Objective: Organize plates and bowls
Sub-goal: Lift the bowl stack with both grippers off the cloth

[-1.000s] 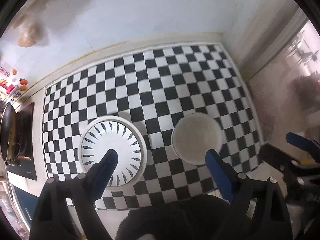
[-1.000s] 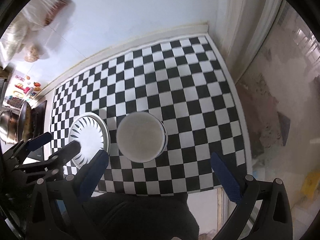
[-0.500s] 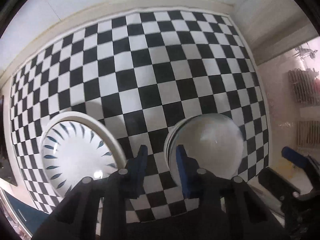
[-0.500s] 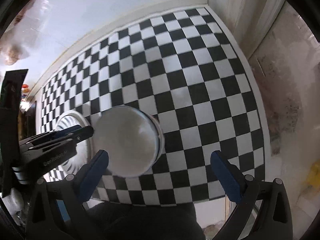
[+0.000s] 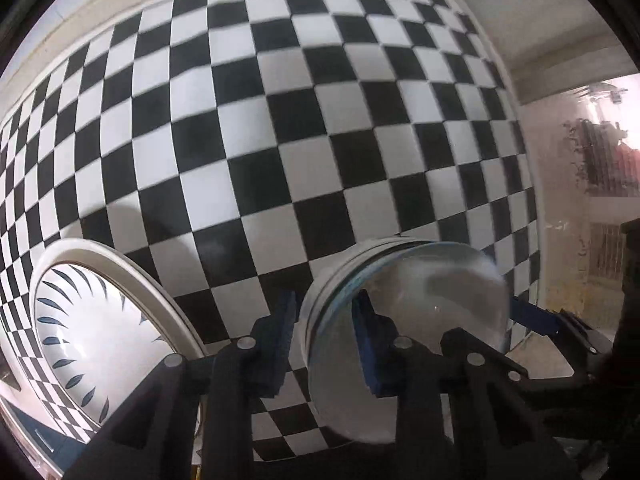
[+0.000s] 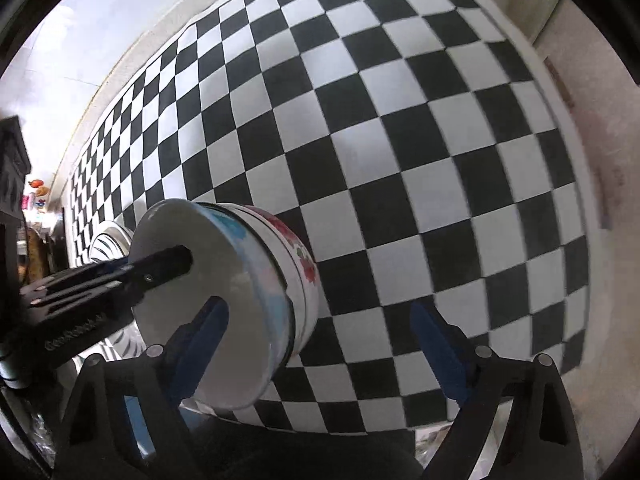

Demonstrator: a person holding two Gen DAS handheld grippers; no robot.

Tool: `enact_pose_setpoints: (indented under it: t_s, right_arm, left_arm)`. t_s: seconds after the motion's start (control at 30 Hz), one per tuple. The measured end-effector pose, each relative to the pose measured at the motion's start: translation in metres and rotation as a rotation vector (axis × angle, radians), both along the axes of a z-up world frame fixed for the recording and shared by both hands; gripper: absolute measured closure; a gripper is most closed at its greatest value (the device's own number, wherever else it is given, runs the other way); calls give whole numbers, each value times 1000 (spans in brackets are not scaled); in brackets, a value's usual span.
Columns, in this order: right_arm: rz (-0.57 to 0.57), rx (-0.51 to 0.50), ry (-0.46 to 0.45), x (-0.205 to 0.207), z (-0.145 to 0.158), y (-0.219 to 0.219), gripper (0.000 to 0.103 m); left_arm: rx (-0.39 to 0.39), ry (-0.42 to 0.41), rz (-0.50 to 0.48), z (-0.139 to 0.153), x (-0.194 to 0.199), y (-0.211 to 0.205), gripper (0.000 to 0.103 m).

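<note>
A stack of white bowls (image 5: 420, 312) sits on the checkered cloth; it also shows in the right wrist view (image 6: 240, 296), with flower prints on the sides. My left gripper (image 5: 324, 320) is shut on the top bowl's near-left rim, one blue finger inside, one outside. A white plate with blue leaf marks (image 5: 100, 328) lies to its left and is partly seen in the right wrist view (image 6: 108, 240). My right gripper (image 6: 320, 344) is open and empty, its left finger in front of the bowls.
The black-and-white checkered cloth (image 5: 280, 120) covers the counter up to the white wall (image 6: 80, 40). The counter's right edge (image 6: 560, 100) drops to a stained floor. A stove and small items (image 6: 24, 208) stand at the far left.
Both grippers came down close to the bowls. My left gripper went from wide open to shut on the top bowl's rim. The right gripper stayed open.
</note>
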State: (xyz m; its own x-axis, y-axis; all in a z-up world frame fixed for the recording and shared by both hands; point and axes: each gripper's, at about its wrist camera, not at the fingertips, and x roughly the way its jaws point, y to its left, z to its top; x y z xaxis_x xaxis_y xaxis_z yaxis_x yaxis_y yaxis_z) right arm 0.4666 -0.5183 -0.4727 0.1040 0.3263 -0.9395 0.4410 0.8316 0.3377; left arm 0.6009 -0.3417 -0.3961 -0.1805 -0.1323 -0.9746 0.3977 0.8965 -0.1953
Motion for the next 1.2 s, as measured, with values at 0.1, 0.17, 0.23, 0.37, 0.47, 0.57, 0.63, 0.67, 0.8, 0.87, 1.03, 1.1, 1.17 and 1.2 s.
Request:
enact_pose_setpoints:
  t_s: [0.1,0.17,0.23,0.37,0.47,0.57,0.63,0.67,0.8,0.87,1.03,1.1,1.17,1.2]
  right_arm:
    - [6,61,-17,5,-11,2,24]
    - [3,106,-25,8,-19,4,27]
    - [-1,147,-33,12,-26,6,30]
    - [-15,255,-24,17,-47,12,39]
    - [-40,285,-25,19,-58,13,42]
    - [-72,330,-31,15,-63,8,46]
    - [-89,369,-24,13,-67,5,47]
    - [-88,375,-21,12,-68,5,47]
    - [-85,391,-16,10,-68,10,48]
    - [-93,412,-15,9,-71,13,49]
    - [-88,434,-35,17,-68,27,50]
    - [-75,432,-40,23,-63,34,50]
    - [-63,427,-51,29,-57,44,50]
    - [-56,427,-55,33,-53,48,50]
  left_arm:
    - [-1,31,1,-12,1,-1,76]
    - [-31,63,8,-19,2,0,75]
    - [-51,81,21,-21,5,2,75]
    - [-109,116,49,-26,12,7,75]
    - [-150,127,48,-28,13,10,75]
    - [-175,124,60,-28,12,13,75]
    - [-178,123,68,-27,11,14,76]
    - [-176,130,71,-27,9,14,76]
    - [-175,128,73,-23,6,21,75]
    - [-176,131,80,-21,5,23,76]
    - [-177,109,81,-12,5,25,75]
    - [-178,107,80,-7,6,28,75]
    - [-184,97,83,0,8,32,75]
    - [-185,94,84,4,9,36,75]
